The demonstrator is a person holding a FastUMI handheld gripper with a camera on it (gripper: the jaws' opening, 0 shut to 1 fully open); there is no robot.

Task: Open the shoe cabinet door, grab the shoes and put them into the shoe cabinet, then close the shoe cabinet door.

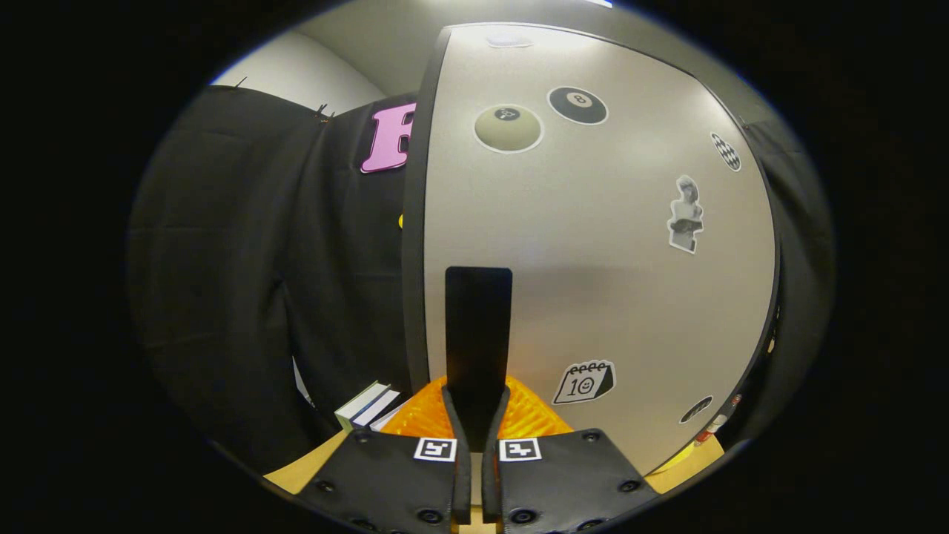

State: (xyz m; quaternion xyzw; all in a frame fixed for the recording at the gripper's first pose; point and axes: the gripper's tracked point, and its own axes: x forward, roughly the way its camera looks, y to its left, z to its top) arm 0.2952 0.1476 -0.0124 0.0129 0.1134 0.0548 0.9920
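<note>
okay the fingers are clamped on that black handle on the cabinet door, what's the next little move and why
Probably pull straight back to swing the door open. The gripper has both fingers closed on the black handle, and the door looks flat and shut, so the grip seems set and nothing can go inside yet. Pull gently in case the hold slips.

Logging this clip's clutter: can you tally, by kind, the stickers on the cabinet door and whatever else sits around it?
Stickers on the cabinet door: 7, counting the pale one at its top
Door handle, with the gripper closed on it: 1
Books beside the cabinet: 2
Orange ribbed thing behind the fingers: 1
Total: 11
</note>
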